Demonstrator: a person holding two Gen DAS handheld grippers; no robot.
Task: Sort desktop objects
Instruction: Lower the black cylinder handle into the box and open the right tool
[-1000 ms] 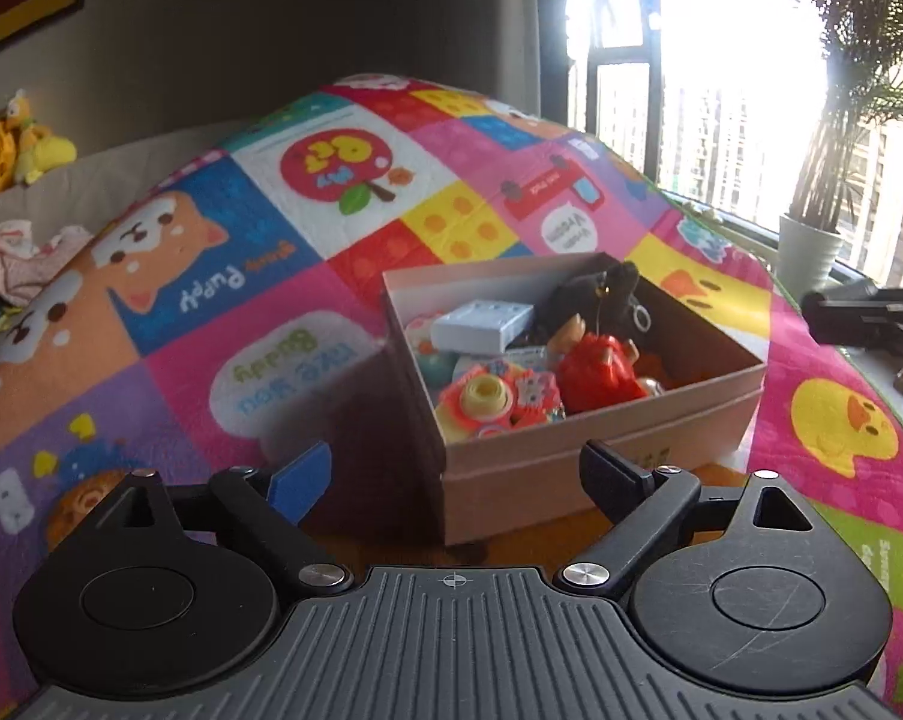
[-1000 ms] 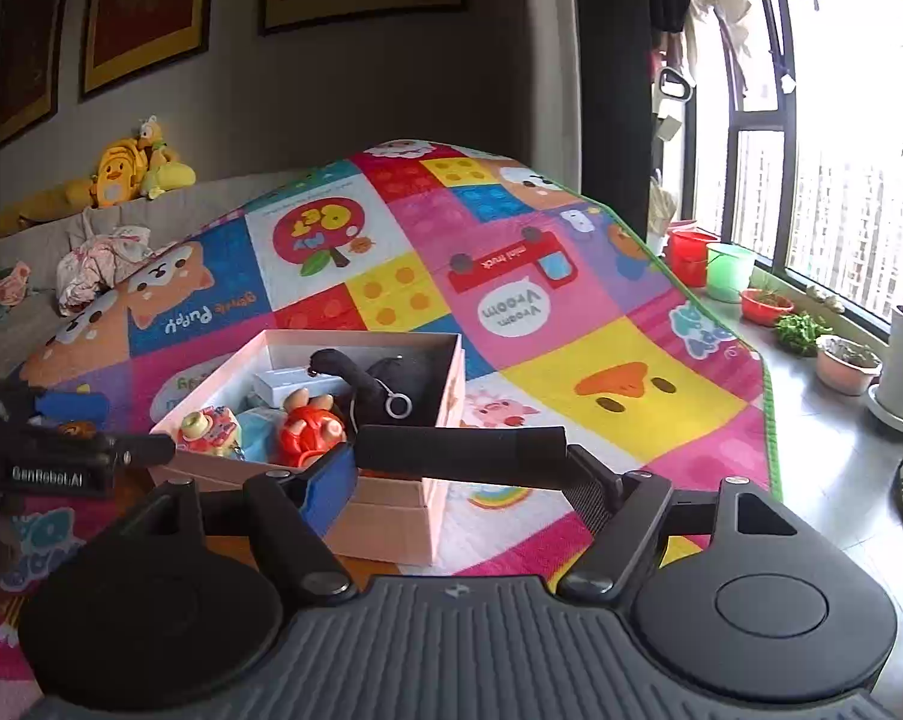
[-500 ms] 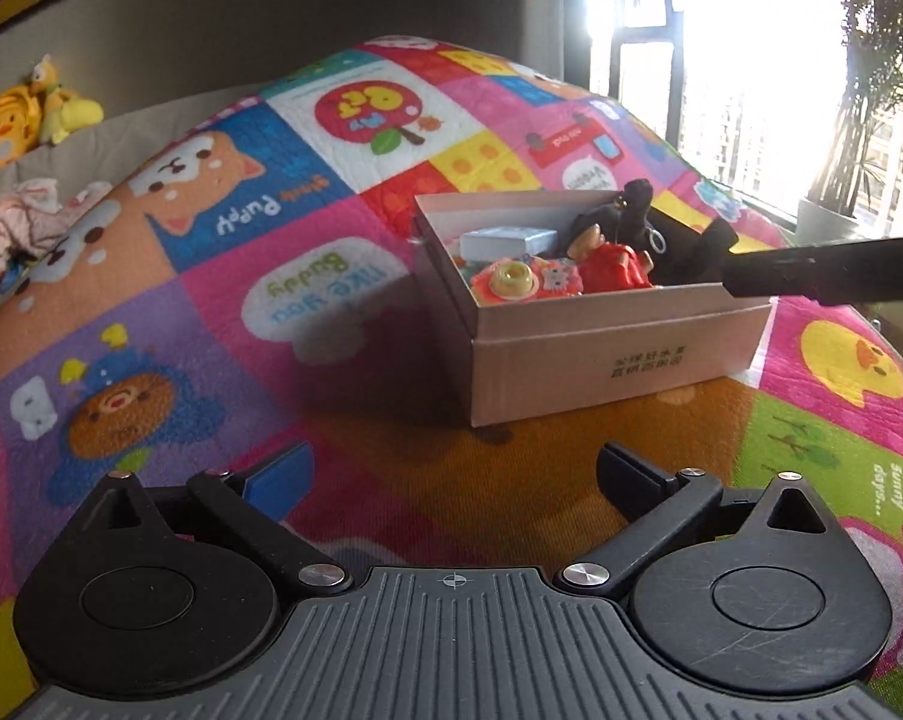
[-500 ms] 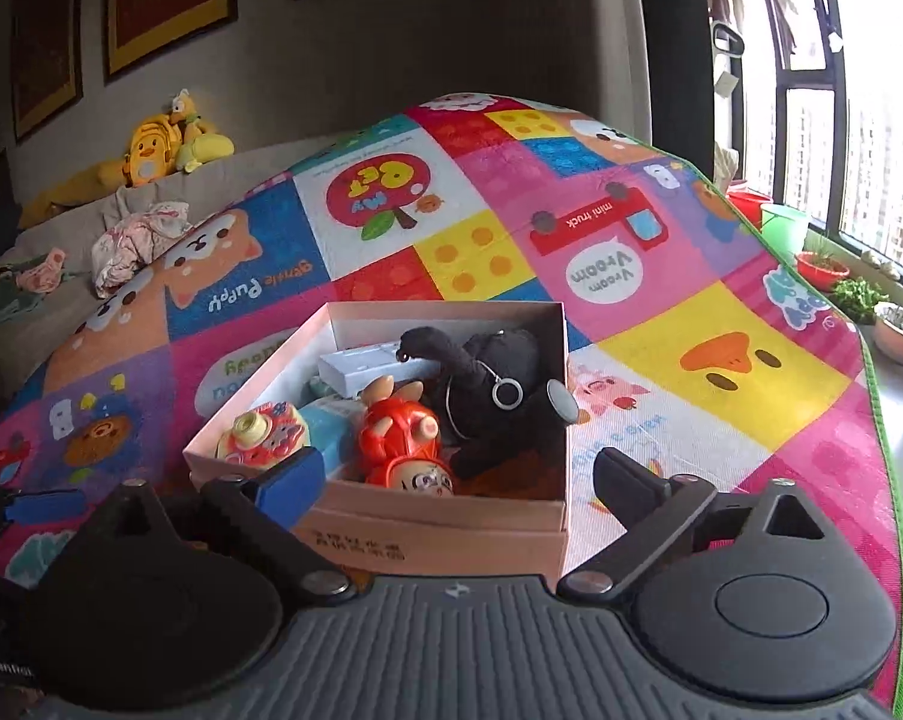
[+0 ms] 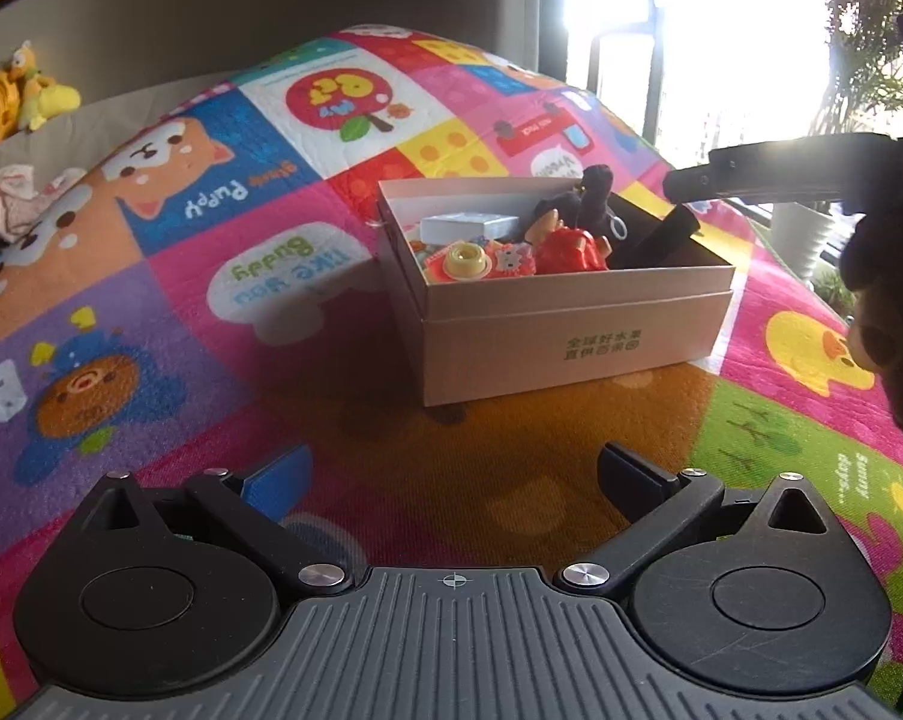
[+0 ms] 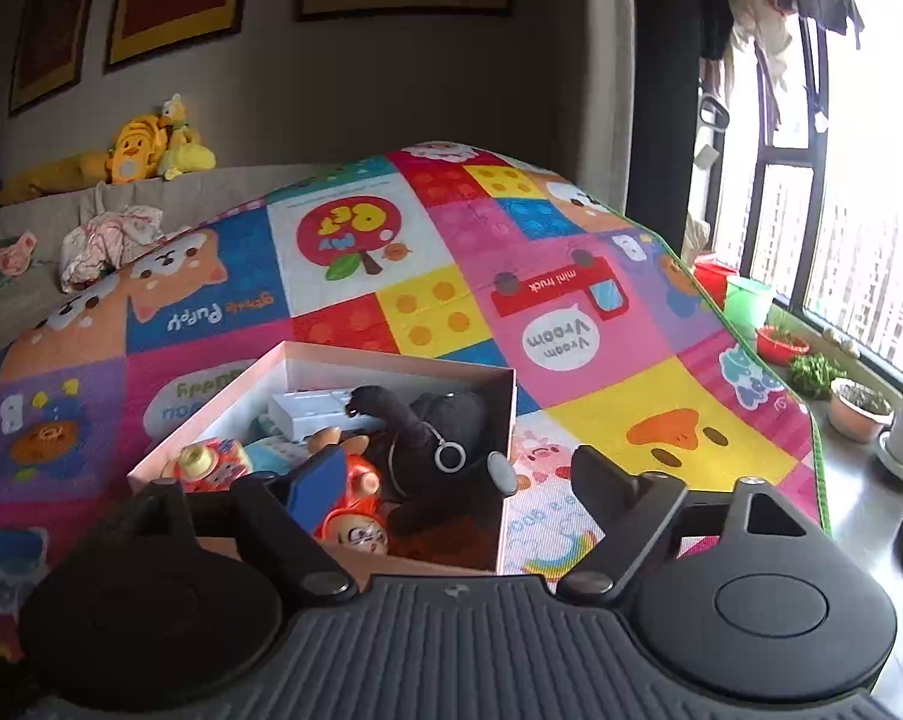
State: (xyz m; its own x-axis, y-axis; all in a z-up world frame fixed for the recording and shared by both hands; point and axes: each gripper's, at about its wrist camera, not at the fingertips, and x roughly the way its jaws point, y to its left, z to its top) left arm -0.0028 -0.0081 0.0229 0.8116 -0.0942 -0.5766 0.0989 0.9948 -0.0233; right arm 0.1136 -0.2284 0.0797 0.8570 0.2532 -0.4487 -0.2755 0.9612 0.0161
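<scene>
Because all the toys lie together inside the box (image 5: 571,324) on the mat (image 5: 223,312), the 2 grippers, left gripper (image 5: 451,480) and right gripper (image 6: 451,474), hang near it wide and empty.

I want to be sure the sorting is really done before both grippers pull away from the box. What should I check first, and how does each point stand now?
1. Left gripper empty: ok, jaws wide apart, nothing between them.
2. Right gripper empty: ok, open above the near corner of the box.
3. Items inside the box: ok for those seen: black plush, red figure, white case, round toy.
4. Black cylinder settled: cannot tell, it leans on the right wall, its end near the rim.
5. Loose items left on the mat: none in view, though the grippers hide the nearest part.
</scene>
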